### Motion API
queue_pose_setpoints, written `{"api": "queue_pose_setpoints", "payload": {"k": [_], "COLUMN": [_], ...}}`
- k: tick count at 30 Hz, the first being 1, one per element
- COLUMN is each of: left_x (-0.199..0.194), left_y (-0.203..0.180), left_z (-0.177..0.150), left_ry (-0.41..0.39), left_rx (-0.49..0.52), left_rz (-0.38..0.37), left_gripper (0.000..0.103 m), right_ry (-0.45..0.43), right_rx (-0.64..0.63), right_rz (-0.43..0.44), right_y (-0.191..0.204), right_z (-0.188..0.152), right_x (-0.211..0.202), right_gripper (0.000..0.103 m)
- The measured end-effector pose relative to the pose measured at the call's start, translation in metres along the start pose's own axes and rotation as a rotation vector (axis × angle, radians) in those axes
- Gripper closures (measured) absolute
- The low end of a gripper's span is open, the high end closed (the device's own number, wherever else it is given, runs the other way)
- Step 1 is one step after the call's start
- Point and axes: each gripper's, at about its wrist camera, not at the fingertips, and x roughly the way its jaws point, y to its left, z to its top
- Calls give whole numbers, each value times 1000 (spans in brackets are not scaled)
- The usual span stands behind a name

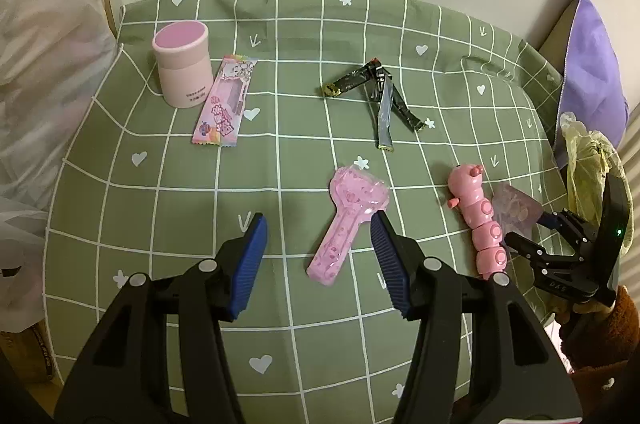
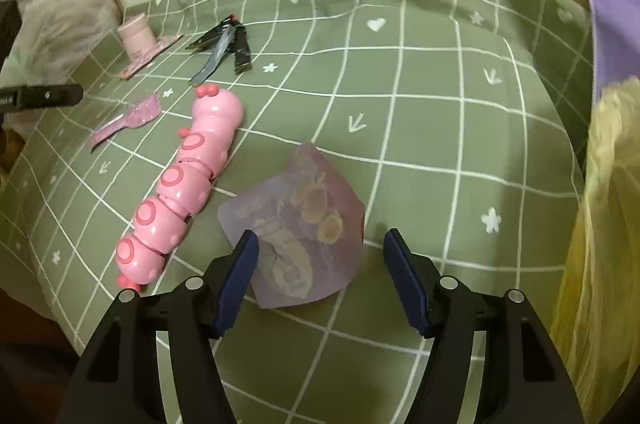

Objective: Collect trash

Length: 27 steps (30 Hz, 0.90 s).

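On the green checked cloth (image 1: 304,151) lie a pink candy wrapper (image 1: 226,99), crumpled black foil wrappers (image 1: 380,95) and a pink spoon-shaped plastic wrapper (image 1: 348,224). My left gripper (image 1: 319,224) hovers open over the cloth. The spoon-shaped wrapper's handle is just inside its right fingertip, with no pad pressing on it. A pale purple packet (image 2: 304,224) lies beside a pink caterpillar toy (image 2: 184,183). My right gripper (image 2: 322,235) stands open over the packet, its jaws straddling the near half. Nothing is gripped.
A pink lidded tub (image 1: 182,63) stands at the far left of the cloth. A white plastic bag (image 1: 40,63) bulges off the left edge. A yellow bag (image 2: 600,224) hangs at the right, with a purple cushion (image 1: 592,71) behind it. A wall backs the table.
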Motion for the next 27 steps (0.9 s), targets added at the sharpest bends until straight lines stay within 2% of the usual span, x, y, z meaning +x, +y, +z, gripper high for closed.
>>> {"api": "queue_pose_setpoints", "payload": {"k": [3, 4, 10, 12, 13, 17, 24, 27], "left_x": [2, 3, 12, 15, 18, 33, 60, 71], "left_y": [-2, -2, -9, -16, -24, -43, -51, -54], "left_z": [0, 0, 0, -1, -1, 3, 26, 31], "left_ry": [6, 8, 24, 24, 27, 55, 107, 161], "left_rx": [5, 8, 49, 106, 175, 326, 389, 409], "left_rz": [-3, -6, -37, -49, -48, -40, 9, 13], "left_gripper": [52, 52, 52, 52, 52, 52, 52, 52], "right_ry": [-5, -6, -93, -122, -134, -186, -201, -199], "right_rx": [-20, -20, 81, 113, 121, 155, 194, 215], "right_rz": [-6, -7, 55, 64, 60, 35, 14, 7], "right_y": [6, 7, -2, -6, -7, -13, -20, -24], "right_z": [3, 3, 9, 15, 17, 22, 13, 6], "right_x": [-1, -3, -39, -52, -58, -78, -94, -99], "right_gripper": [77, 92, 98, 98, 98, 98, 98, 98]}}
